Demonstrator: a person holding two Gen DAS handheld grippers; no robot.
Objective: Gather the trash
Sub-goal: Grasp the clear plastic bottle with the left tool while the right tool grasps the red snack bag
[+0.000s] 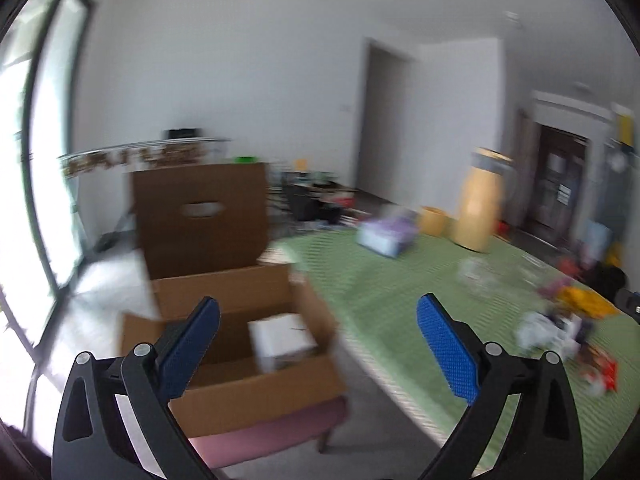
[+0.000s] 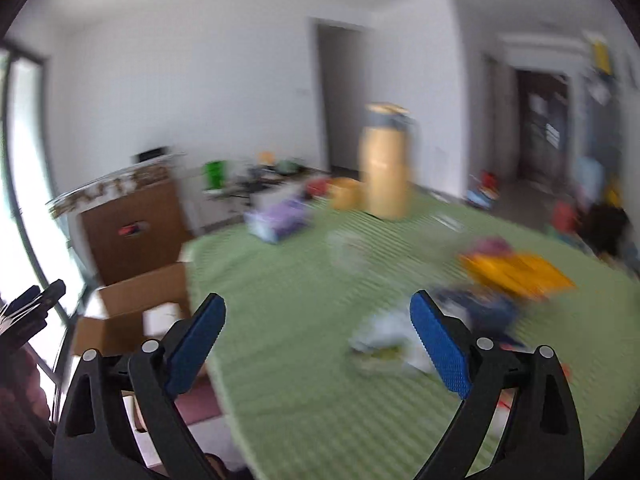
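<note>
Both views are motion-blurred. An open cardboard box (image 1: pixel 240 300) stands on a pink stool (image 1: pixel 276 428) left of a green mat (image 1: pixel 400 300); a white item (image 1: pixel 282 340) lies inside it. My left gripper (image 1: pixel 318 344) is open and empty, just above the box's right edge. Trash lies on the mat: a white crumpled wrapper (image 2: pixel 384 340), a yellow-orange bag (image 2: pixel 516 272), a clear plastic piece (image 2: pixel 348 252) and a purple-white pack (image 2: pixel 280 220). My right gripper (image 2: pixel 318 344) is open and empty above the mat, left of the white wrapper. The box also shows in the right wrist view (image 2: pixel 132 312).
A tall yellow cylinder (image 1: pixel 480 204) and a short yellow tub (image 1: pixel 432 220) stand at the mat's far edge. Cluttered dark items (image 1: pixel 316 200) lie near the back wall. A large window (image 1: pixel 36 160) is on the left, and a dark door (image 1: pixel 560 184) at the far right.
</note>
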